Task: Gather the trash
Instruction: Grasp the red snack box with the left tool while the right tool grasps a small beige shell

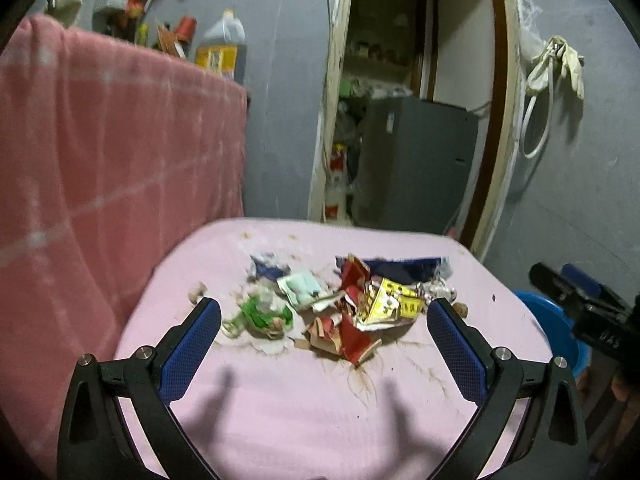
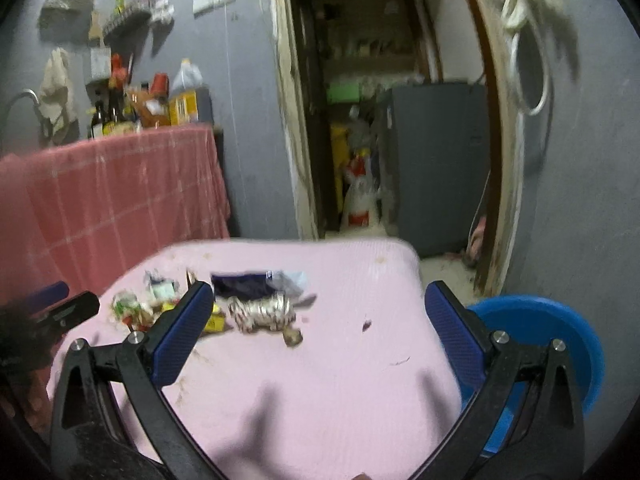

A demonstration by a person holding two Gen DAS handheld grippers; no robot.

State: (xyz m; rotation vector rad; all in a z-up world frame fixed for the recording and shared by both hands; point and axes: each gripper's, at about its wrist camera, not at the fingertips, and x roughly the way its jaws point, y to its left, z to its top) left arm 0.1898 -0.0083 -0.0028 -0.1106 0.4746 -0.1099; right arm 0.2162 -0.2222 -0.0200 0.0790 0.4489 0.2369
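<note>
Just lining up here, both my left gripper and right gripper wide open over the trash on the tabletop, so next I drop and pinch a wrapper.

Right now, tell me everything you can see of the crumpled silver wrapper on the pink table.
The crumpled silver foil wrapper is a squashed, shiny, metallic-looking packet with darker creases, lying on its side on the pink table top. It sits at the right end of the litter pile, just in front of a flat dark blue packet and beside a yellow printed wrapper. A small brownish scrap lies at its near right corner. The view is blurred, so no print can be read. Neither tool touches it.
</note>
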